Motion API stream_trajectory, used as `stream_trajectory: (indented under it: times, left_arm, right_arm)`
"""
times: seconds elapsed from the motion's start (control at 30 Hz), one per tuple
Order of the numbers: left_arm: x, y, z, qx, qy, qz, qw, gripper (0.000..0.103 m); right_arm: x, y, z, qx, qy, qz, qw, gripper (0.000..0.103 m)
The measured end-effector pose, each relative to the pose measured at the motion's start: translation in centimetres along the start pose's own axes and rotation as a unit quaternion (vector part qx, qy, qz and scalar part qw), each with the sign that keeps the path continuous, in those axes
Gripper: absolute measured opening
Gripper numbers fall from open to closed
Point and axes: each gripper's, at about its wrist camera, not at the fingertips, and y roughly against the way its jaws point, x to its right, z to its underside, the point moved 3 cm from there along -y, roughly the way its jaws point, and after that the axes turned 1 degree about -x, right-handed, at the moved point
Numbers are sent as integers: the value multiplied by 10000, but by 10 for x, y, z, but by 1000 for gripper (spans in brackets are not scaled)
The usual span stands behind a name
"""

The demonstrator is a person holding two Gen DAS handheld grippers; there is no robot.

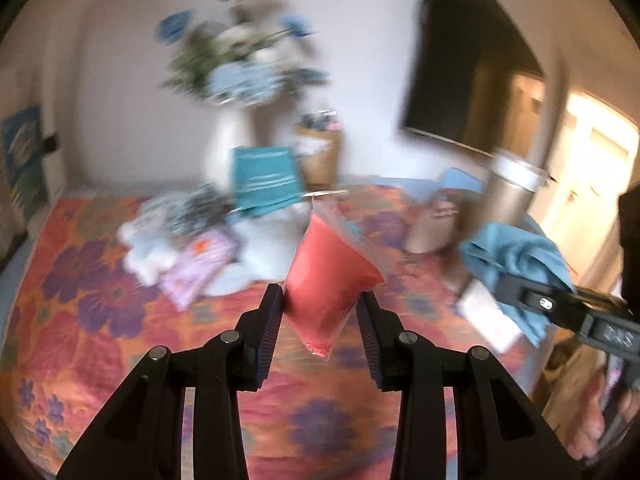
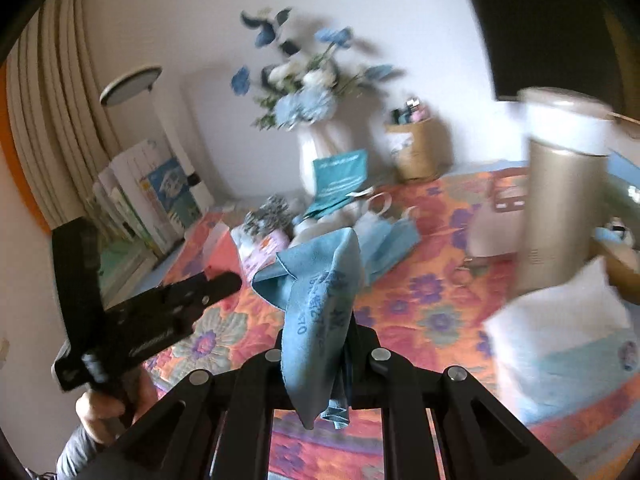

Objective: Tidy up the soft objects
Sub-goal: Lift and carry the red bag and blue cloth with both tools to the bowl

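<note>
1. While both views are smeared, the pile of soft things point(image 1: 180, 248) at left centre of the left wrist view lies on the floral-cloth worktop point(image 1: 80, 320); a held item swung low could drag it apart.
2. At centre of that view, the left tool point(image 1: 320, 312) is clamped on a clear bag of pink filling point(image 1: 328, 280), held clear of the cloth. Its pads grip only the lower part, so the slick plastic may slide out.
3. At the right, the right tool point(image 1: 532, 300) is clenched on a blue cloth point(image 1: 516, 256). In the right wrist view the cloth point(image 2: 320, 308) droops over the tool point(image 2: 316, 360), and loose folds could snag.
4. Far right in the right wrist view, a tall gold canister point(image 2: 560, 208) stands near a white tissue pack point(image 2: 560, 344); a wide swing might topple it.
</note>
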Motion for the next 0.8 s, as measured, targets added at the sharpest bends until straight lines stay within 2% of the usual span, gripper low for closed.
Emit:
stream_trajectory:
  times: [0.27, 0.4, 0.53, 0.6, 0.73, 0.8]
  left_arm:
    - [100, 0, -9, -85, -669, 801, 9945, 35]
    - [150, -4, -11, -202, -906, 1364, 9863, 35]
    - [203, -7, -19, -256, -1285, 1766, 9755, 35]
    - [226, -12, -25, -311, -1402, 1815, 9729, 35]
    - [263, -33, -47, -537, -1267, 1929, 9715, 35]
    - [279, -41, -59, -467, -1318, 1872, 9723, 35]
  right_arm:
    - [74, 55, -1, 192, -683, 468, 9964, 11]
    - [117, 83, 1, 317, -1055, 828, 9905, 11]
    - [154, 112, 0, 513, -1355, 1135, 9829, 11]
    - [171, 127, -2, 656, -1449, 1325, 9783, 11]
    - [203, 145, -9, 792, -1663, 1707, 9680, 11]
    - [223, 153, -16, 887, -1817, 1787, 9629, 11]
